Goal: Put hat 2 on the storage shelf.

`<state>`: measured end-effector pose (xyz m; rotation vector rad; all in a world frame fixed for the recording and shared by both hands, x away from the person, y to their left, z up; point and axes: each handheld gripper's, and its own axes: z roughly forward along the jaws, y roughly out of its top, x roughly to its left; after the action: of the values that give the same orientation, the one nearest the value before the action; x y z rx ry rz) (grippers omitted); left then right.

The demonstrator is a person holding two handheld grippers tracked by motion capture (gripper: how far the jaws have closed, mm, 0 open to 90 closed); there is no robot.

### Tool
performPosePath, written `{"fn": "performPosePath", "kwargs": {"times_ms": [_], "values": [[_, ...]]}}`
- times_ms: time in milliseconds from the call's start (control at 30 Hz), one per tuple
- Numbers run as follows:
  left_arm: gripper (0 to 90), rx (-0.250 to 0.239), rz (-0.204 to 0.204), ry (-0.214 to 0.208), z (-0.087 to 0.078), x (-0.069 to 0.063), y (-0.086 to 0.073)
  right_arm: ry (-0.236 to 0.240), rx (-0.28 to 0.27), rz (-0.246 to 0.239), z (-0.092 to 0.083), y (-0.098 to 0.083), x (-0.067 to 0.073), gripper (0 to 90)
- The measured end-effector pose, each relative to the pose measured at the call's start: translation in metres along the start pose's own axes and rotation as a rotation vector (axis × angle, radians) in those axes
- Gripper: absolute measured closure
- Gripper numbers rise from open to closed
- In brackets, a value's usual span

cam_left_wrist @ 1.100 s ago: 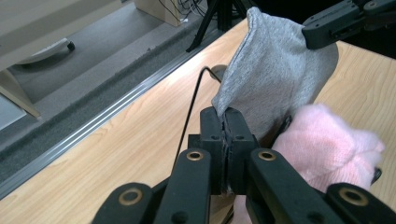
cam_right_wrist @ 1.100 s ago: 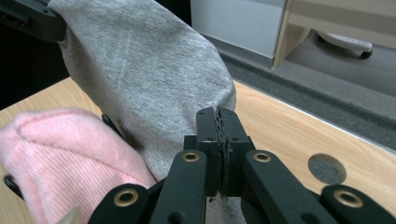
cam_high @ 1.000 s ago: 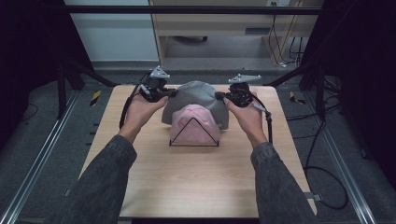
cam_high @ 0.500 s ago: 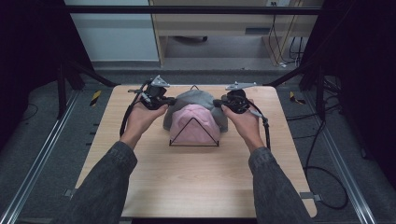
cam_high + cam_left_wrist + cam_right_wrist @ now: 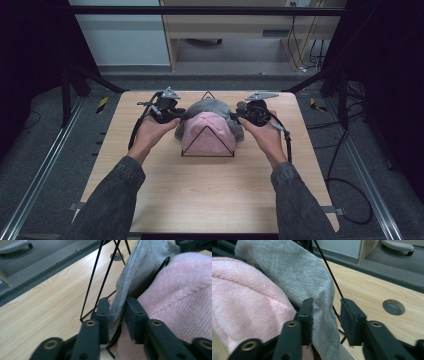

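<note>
A black wire rack (image 5: 207, 155) stands mid-table with a pink cloth (image 5: 207, 131) draped over it and a grey cloth (image 5: 210, 106) lying over the pink one's back. My left gripper (image 5: 176, 114) is at the grey cloth's left edge, my right gripper (image 5: 240, 116) at its right edge. In the left gripper view the jaws (image 5: 117, 307) have just been opening; the grey cloth's (image 5: 145, 262) hem hangs loose between them, beside the pink cloth (image 5: 182, 290). The right gripper's jaws (image 5: 325, 312) have also just been opening, with the grey cloth (image 5: 294, 270) slack in the gap.
The wooden table (image 5: 200, 200) has a round cable hole (image 5: 393, 307) near its far edge. The rack's thin wires (image 5: 96, 282) rise close to both grippers. Dark frame posts and cables flank the table, and a cabinet stands beyond it.
Both hands have sunk a little with the grey cloth, which now rests lower over the pink one. Both grippers, shut on its edges before, now stand with their jaws apart.
</note>
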<state>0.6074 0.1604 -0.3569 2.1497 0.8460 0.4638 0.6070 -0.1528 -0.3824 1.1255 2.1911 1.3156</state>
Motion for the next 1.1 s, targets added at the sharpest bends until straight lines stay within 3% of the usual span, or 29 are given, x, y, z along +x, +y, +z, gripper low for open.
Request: {"fn": "performPosePath", "kwargs": {"times_ms": [200, 367, 567, 700, 933, 1100], "values": [[43.7, -0.037, -0.015, 0.035, -0.013, -0.001, -0.007, -0.034, -0.020, -0.010, -0.021, -0.003, 0.003, 39.2], [24.5, -0.034, 0.037, 0.042, -0.034, -0.009, -0.018, -0.068, -0.038, -0.034, -0.046, -0.011, 0.007, 25.7], [8.3, -0.051, 0.040, 0.002, -0.053, -0.023, -0.040, -0.080, -0.051, -0.032, -0.070, -0.031, 0.014, 15.9], [7.3, -0.072, 0.037, -0.030, -0.058, -0.036, -0.068, -0.081, -0.018, -0.035, -0.077, -0.048, 0.021, 10.3], [6.6, 0.051, 0.041, -0.051, -0.052, -0.057, -0.118, -0.051, 0.091, -0.070, -0.074, -0.094, 0.037, 9.3], [7.0, 0.191, 0.041, -0.036, -0.037, -0.061, -0.153, -0.023, 0.161, -0.056, -0.067, -0.125, 0.041, 11.2]]}}
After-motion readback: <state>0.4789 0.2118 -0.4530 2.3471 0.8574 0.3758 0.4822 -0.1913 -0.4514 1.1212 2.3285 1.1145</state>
